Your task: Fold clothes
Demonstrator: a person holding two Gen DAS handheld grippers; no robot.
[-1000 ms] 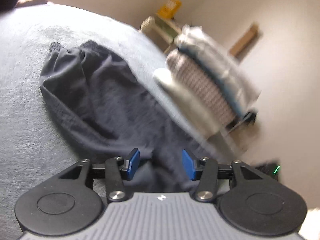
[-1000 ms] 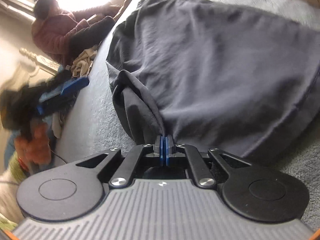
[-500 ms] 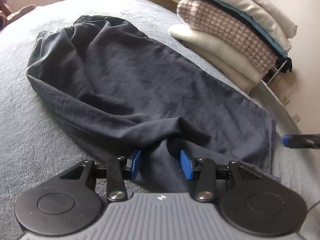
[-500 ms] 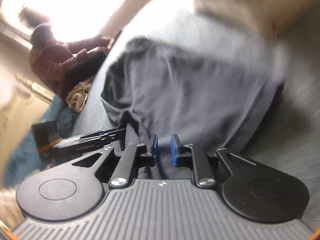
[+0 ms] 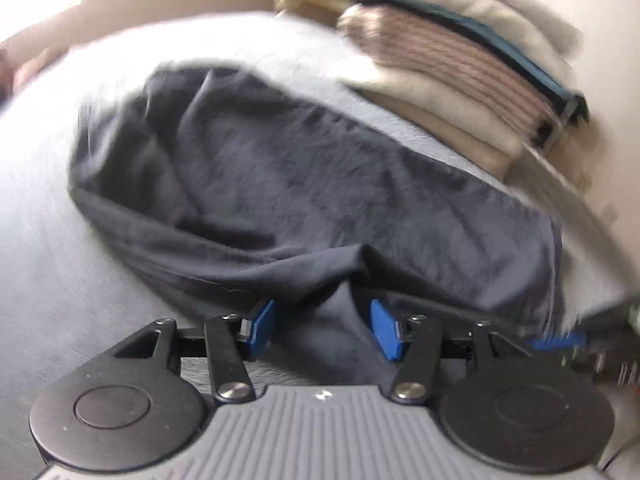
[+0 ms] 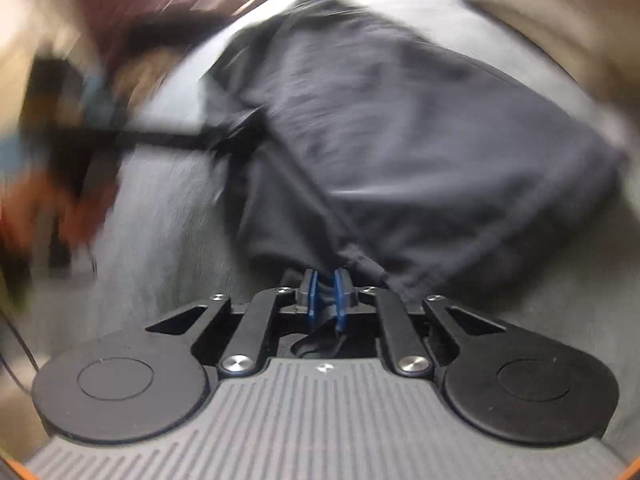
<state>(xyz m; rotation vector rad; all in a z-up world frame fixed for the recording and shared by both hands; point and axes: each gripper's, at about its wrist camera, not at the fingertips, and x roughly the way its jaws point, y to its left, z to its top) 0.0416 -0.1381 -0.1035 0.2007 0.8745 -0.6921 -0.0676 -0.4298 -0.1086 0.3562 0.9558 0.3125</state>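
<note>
A dark navy garment (image 5: 304, 192) lies spread on a light grey bed (image 5: 44, 264). My left gripper (image 5: 324, 330) is open, its blue pads either side of a fold at the garment's near edge, with cloth between them. In the right wrist view the same garment (image 6: 420, 148) fills the middle. My right gripper (image 6: 325, 294) has its blue pads nearly closed with a bunch of the dark cloth pinched between them. The left gripper (image 6: 84, 136) shows as a dark blur at the left there. Both views are motion-blurred.
A stack of folded clothes (image 5: 452, 64), white, pink-knit and blue, sits at the far right of the bed near the wall. A person in a maroon top (image 6: 132, 12) is at the far side. The right gripper's blue tip (image 5: 560, 340) shows at the lower right.
My right gripper opened half a second ago and has now closed again on the garment's near edge. My left gripper stayed open and shifted over the fold. Both cameras swung.
</note>
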